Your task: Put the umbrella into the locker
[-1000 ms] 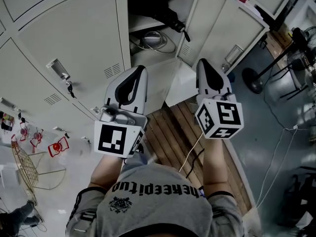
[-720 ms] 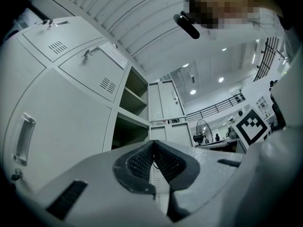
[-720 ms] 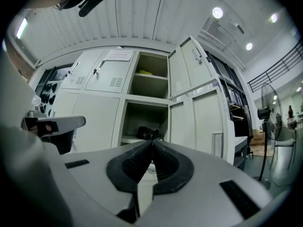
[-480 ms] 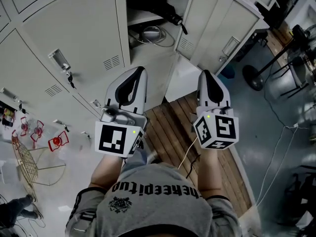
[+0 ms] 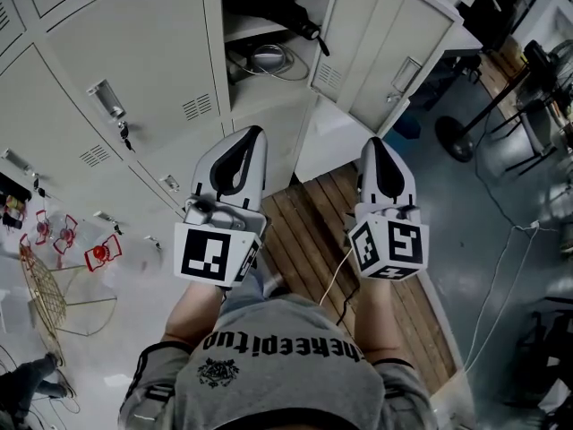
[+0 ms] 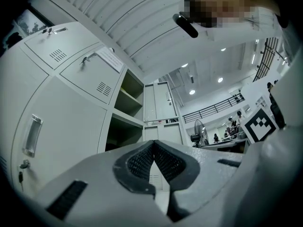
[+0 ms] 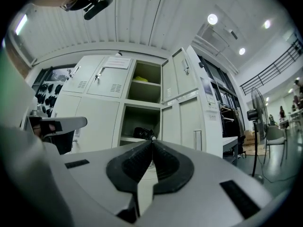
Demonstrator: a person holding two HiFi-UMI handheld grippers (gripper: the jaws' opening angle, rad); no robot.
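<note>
The left claw [image 5: 253, 134] and the right claw [image 5: 372, 143] are both closed and empty. Just beyond the right claw's tips, the dark umbrella [image 7: 142, 133] lies on a shelf inside the open locker [image 7: 142, 104].

A: What's worn?
B: Grey shirt [image 5: 277, 379] with dark lettering and a crest; dark sleeves [image 5: 146, 374], white-striped.
A: And the left gripper [image 5: 254, 133], right gripper [image 5: 373, 141]?
B: White shells, black ribbed pads [image 7: 134, 165], 2 black-and-white marker cubes [image 5: 213, 254].
</note>
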